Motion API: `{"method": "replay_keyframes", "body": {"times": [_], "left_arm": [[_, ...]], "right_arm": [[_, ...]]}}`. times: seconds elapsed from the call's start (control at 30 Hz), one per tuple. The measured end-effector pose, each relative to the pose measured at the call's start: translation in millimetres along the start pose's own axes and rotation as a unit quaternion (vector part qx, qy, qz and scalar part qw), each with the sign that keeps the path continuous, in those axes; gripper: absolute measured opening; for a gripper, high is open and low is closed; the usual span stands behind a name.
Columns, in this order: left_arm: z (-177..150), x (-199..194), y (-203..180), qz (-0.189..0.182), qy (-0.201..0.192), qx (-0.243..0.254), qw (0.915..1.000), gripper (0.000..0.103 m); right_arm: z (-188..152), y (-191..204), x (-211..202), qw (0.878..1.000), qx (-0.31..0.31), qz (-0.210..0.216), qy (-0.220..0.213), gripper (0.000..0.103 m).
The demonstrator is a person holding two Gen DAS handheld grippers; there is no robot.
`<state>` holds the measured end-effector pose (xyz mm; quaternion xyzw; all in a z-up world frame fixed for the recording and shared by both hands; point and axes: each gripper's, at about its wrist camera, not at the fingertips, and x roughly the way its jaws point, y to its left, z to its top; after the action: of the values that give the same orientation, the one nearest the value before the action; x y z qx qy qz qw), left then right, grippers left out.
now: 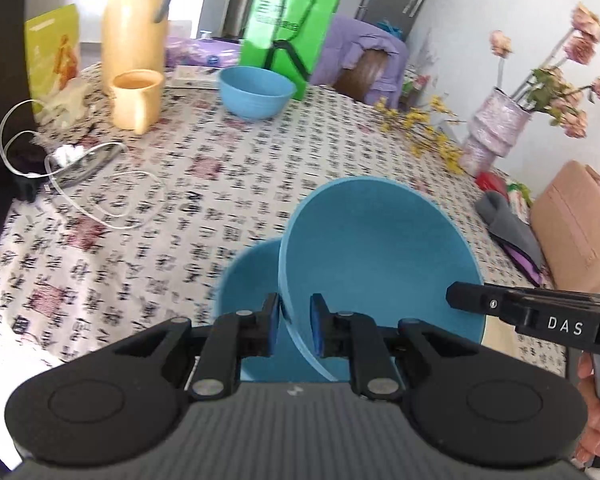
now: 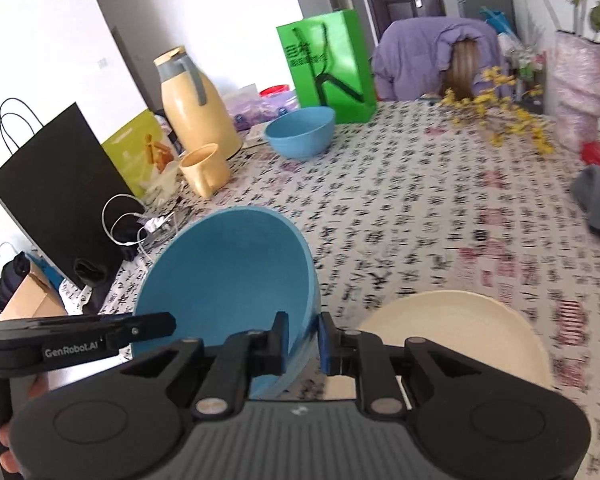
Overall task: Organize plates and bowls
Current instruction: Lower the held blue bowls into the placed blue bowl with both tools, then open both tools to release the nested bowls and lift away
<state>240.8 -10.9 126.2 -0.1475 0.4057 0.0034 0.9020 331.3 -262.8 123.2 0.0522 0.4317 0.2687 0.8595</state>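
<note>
Two grippers, left [image 1: 294,322] and right [image 2: 303,340], each clamped on one tilted blue bowl's [image 2: 228,276] rim. Patterned tablecloth [image 1: 220,168] beneath; thermos [image 2: 196,104] and green bag [image 2: 328,68] toward twelve o'clock.

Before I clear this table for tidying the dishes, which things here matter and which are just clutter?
Job: tilted blue bowl, held at its rim by the left hand-held gripper and right hand-held gripper; far blue bowl; cream plate.

Clutter: thermos, mug, green bag, cables.
</note>
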Motion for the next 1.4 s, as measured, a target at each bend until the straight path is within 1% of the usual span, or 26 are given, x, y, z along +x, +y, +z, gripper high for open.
{"method": "replay_keyframes", "body": {"times": [0.13, 0.17, 0.23, 0.4, 0.53, 0.63, 0.7, 0.77, 0.87, 0.93, 0.97, 1.0, 1.03, 1.07, 1.1, 1.13, 1.2, 1.23, 1.27, 1.33, 1.4], "left_arm": [[1, 7, 20, 0.01, 0.013, -0.01, 0.9998, 0.016], [1, 10, 24, 0.01, 0.017, -0.011, 0.9998, 0.017], [0, 17, 34, 0.005, 0.03, -0.021, 0.9993, 0.017], [-5, 25, 45, -0.004, 0.046, -0.024, 0.9986, 0.017], [-5, 28, 45, -0.017, 0.045, -0.015, 0.9987, 0.02], [-6, 33, 41, -0.018, 0.046, 0.003, 0.9987, 0.021], [-7, 34, 41, -0.017, 0.042, 0.012, 0.9989, 0.022], [-6, 34, 43, -0.02, 0.042, 0.011, 0.9988, 0.022], [-5, 29, 44, -0.024, 0.034, 0.016, 0.999, 0.032], [-4, 23, 45, -0.029, 0.02, 0.024, 0.9991, 0.042], [-5, 19, 45, -0.032, 0.009, 0.031, 0.999, 0.043], [-6, 15, 44, -0.032, -0.004, 0.042, 0.9986, 0.046], [-9, 10, 43, -0.032, -0.023, 0.063, 0.9972, 0.052], [-13, 5, 42, -0.028, -0.047, 0.085, 0.9949, 0.055], [-18, 0, 41, -0.019, -0.073, 0.1, 0.9921, 0.061], [-25, -5, 40, -0.01, -0.098, 0.111, 0.9889, 0.066], [-38, -11, 43, -0.001, -0.138, 0.123, 0.9828, 0.071], [-45, -13, 46, 0.001, -0.153, 0.124, 0.9805, 0.076], [-51, -16, 47, 0.002, -0.165, 0.125, 0.9783, 0.079], [-67, -21, 51, 0.01, -0.193, 0.126, 0.973, 0.084], [-82, -24, 56, 0.029, -0.218, 0.129, 0.9669, 0.089]], "right_arm": [[4, 12, 25, 1.0, -0.006, 0.013, 0.024, 0.016], [4, 14, 31, 0.999, -0.007, 0.015, 0.03, 0.017], [4, 17, 41, 0.999, -0.008, 0.018, 0.042, 0.021], [1, 21, 56, 0.998, -0.014, 0.017, 0.063, 0.022], [-1, 23, 62, 0.997, -0.03, 0.01, 0.071, 0.029], [-5, 27, 67, 0.996, -0.055, -0.003, 0.076, 0.034], [-7, 31, 66, 0.994, -0.08, -0.013, 0.071, 0.035], [-7, 33, 66, 0.993, -0.09, -0.017, 0.068, 0.038], [-4, 31, 64, 0.994, -0.088, -0.013, 0.066, 0.038], [-3, 31, 62, 0.994, -0.088, -0.012, 0.061, 0.037], [-3, 31, 59, 0.994, -0.09, -0.013, 0.056, 0.037], [-3, 32, 56, 0.994, -0.093, -0.013, 0.049, 0.038], [-3, 33, 52, 0.994, -0.098, -0.011, 0.038, 0.038], [-4, 35, 48, 0.994, -0.106, -0.009, 0.024, 0.039], [-7, 38, 42, 0.993, -0.117, -0.005, 0.006, 0.043], [-11, 41, 36, 0.991, -0.132, -0.007, -0.012, 0.049], [-21, 49, 26, 0.985, -0.163, -0.02, -0.047, 0.057], [-27, 53, 21, 0.983, -0.172, -0.027, -0.065, 0.058], [-33, 57, 16, 0.98, -0.179, -0.033, -0.083, 0.06], [-47, 62, 10, 0.975, -0.187, -0.04, -0.113, 0.069], [-63, 66, 5, 0.972, -0.184, -0.038, -0.142, 0.075]]}}
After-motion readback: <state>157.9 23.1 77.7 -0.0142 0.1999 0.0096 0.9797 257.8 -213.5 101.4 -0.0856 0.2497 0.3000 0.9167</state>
